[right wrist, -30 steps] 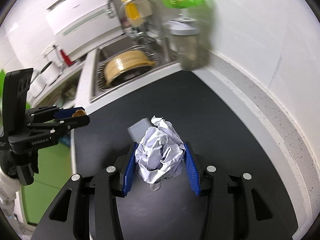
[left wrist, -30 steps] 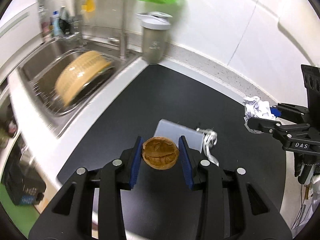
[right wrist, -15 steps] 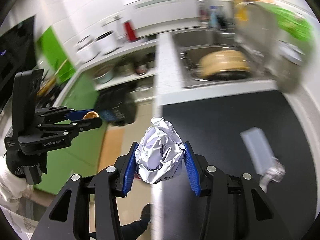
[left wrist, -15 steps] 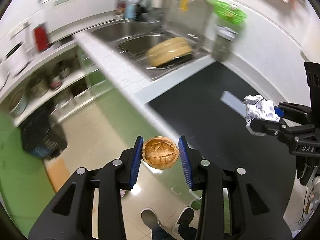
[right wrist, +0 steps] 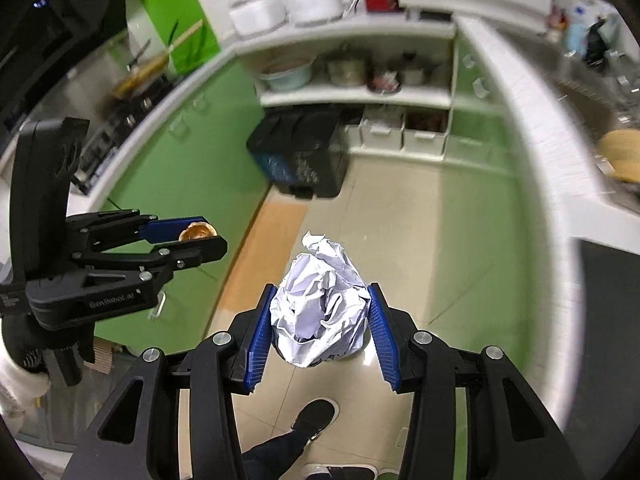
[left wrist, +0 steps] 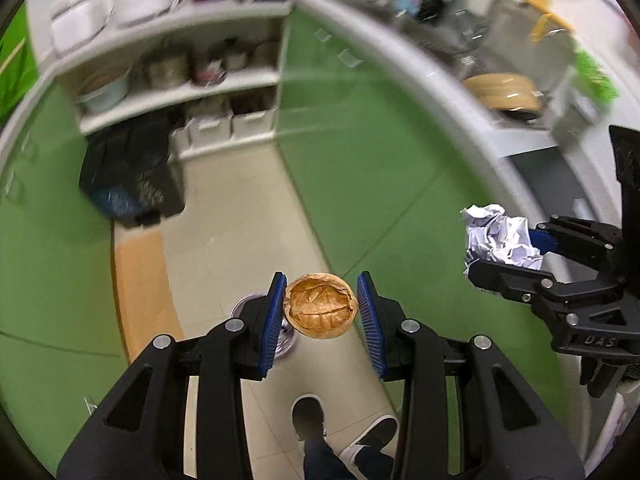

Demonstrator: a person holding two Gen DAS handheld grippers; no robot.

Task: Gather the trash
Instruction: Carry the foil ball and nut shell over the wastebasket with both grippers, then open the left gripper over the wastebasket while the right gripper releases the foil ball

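Note:
My left gripper (left wrist: 322, 310) is shut on a brown walnut shell half (left wrist: 320, 311) and holds it in the air above the tiled kitchen floor. My right gripper (right wrist: 318, 322) is shut on a crumpled white paper ball (right wrist: 320, 312), also above the floor. The right gripper with the paper ball (left wrist: 500, 238) shows at the right of the left wrist view. The left gripper with the walnut shell (right wrist: 197, 232) shows at the left of the right wrist view. A black trash bin (right wrist: 304, 152) stands on the floor by the shelves, ahead of both grippers; it also shows in the left wrist view (left wrist: 132, 172).
Green cabinets line both sides of the tiled floor (right wrist: 392, 216). White open shelves (right wrist: 356, 96) hold pots and bins behind the trash bin. The counter with the sink (left wrist: 500, 92) lies to the right. The person's shoes (left wrist: 308, 412) are below the grippers.
Both grippers have swung left, away from the black counter mat, and now face the floor and the black trash bin. Each still holds its piece of trash.

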